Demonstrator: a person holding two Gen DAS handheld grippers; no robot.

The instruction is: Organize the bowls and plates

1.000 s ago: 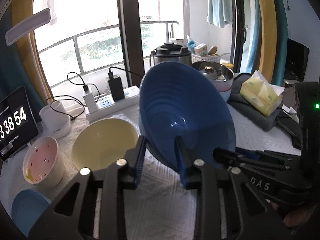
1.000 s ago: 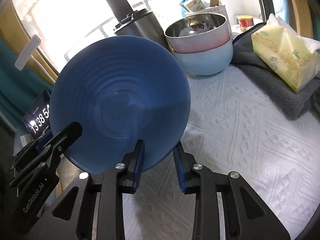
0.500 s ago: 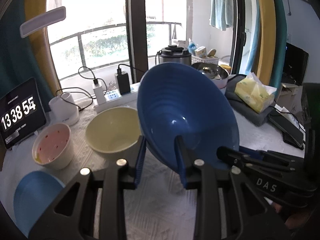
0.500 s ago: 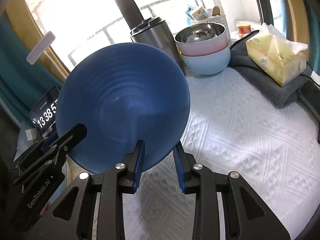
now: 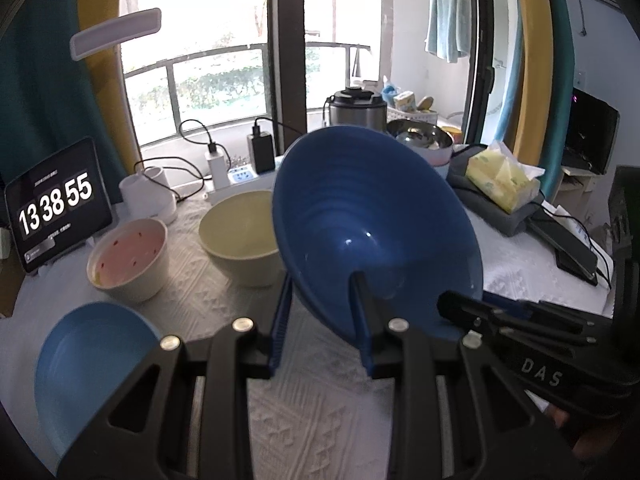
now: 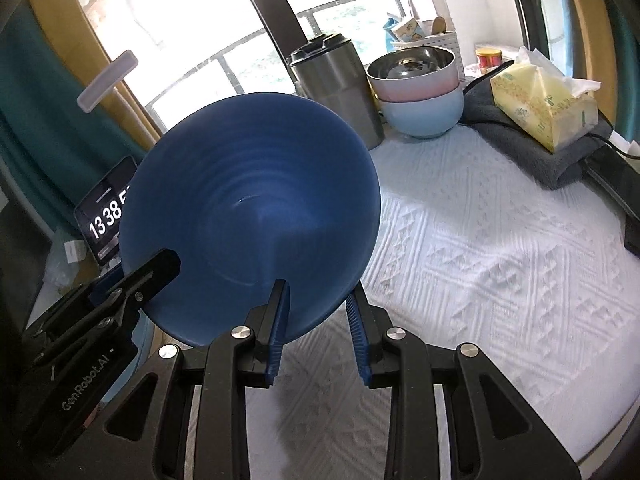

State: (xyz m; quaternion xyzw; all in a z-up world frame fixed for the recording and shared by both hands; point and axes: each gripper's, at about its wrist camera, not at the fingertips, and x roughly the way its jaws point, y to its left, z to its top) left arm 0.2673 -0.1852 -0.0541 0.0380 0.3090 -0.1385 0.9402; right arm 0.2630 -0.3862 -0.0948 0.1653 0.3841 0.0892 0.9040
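Both grippers clamp the rim of the dark blue bowl (image 5: 376, 232), which is held tilted in the air above the white tablecloth (image 6: 500, 264): the left gripper (image 5: 320, 312) and the right gripper (image 6: 316, 316) each have their jaws narrowly parted with the rim between them. Below sit a cream bowl (image 5: 236, 236), a pink-lined bowl (image 5: 128, 256) and what appears to be a light blue plate (image 5: 88, 364), cut off by the frame edge.

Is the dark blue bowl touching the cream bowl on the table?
Cannot tell. In the left wrist view the dark blue bowl, tilted and held off the cloth, overlaps the cream bowl, hiding any gap.
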